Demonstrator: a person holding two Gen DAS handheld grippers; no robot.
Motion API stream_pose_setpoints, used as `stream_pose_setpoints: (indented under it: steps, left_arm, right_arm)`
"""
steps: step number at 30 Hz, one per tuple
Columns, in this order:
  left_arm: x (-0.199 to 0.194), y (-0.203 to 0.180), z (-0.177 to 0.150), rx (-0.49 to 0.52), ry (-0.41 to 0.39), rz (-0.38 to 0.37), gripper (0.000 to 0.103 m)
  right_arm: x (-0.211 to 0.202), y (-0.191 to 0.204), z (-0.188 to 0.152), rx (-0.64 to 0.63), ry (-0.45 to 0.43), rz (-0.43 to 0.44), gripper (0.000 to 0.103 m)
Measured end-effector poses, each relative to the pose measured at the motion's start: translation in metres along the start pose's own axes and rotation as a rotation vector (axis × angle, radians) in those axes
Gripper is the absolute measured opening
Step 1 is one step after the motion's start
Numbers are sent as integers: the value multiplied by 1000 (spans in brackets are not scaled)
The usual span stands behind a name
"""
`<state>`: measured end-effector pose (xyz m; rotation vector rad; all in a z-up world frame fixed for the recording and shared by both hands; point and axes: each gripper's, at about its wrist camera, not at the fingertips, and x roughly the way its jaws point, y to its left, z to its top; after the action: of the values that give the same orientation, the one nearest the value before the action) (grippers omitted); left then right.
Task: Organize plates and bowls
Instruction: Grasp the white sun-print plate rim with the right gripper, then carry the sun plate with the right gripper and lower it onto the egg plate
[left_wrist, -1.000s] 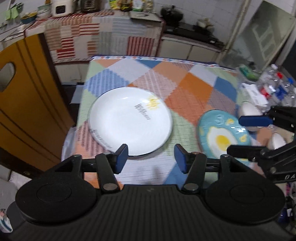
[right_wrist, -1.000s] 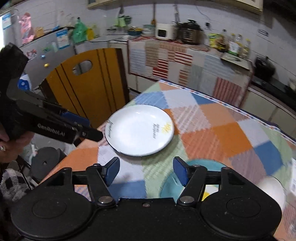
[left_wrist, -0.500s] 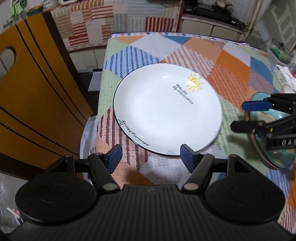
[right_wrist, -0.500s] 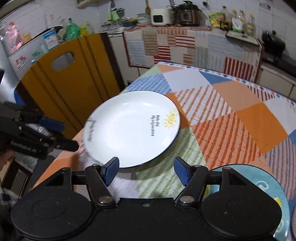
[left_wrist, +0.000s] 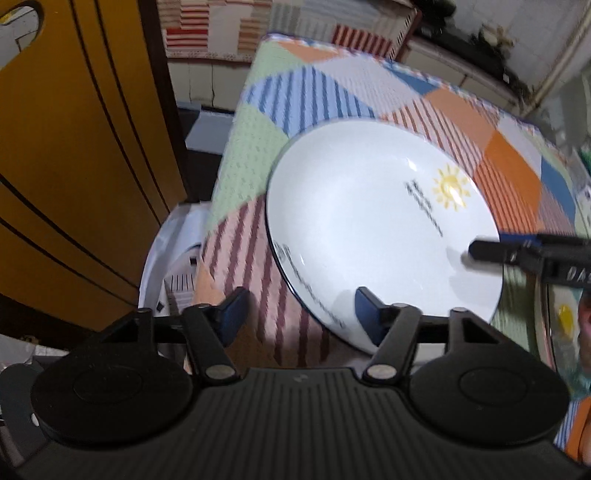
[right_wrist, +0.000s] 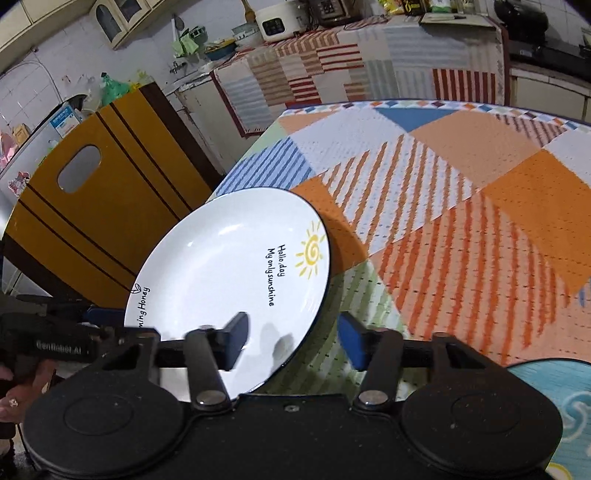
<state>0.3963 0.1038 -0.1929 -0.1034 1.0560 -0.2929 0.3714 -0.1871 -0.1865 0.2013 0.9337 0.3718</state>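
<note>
While both pairs of jaws narrow, white plate (left_wrist: 369, 229) now sits far closer than a second ago; near rim between left gripper (left_wrist: 299, 314) pads, opposite rim between right gripper (right_wrist: 293, 341) pads; neither clamped yet; lift looks imminent.

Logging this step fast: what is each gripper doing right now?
Left gripper: jaws closing around the rim of the white round sun-print plate, not yet gripping.
Right gripper: closing around the same rim, not gripping.
</note>
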Motion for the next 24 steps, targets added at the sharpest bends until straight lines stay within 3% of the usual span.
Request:
stream_pose_setpoints:
  steps: [2,3,4,11,14,17,24]
  left_arm:
    - [3,1,3,-7,-8,1,37]
    - [4,2,4,-10,-13,-13,25]
    - [6,3,5,-30,-12,-44,21]
    - [4,-4,2,-54,-31,-9,22]
    - [-6,-23,2,48,-22,71,23]
    - [-21,-29,3,73,-14,30,23]
    - [-56,-48,-12,92,-44,-3,23]
  right_arm:
    - [5,1,0,-3,7,1,36]
    - [9,3,0,-11,9,-19,24]
    - [11,3,0,-16,13,-45,22]
    - [10,-5,-4,32,-25,-17,21]
    - [9,10,-9,-103,-41,-60,23]
    - [-2,0,-9,-44,-39,-32,23]
    - [-48,7,-17,-81,-54,-21,22]
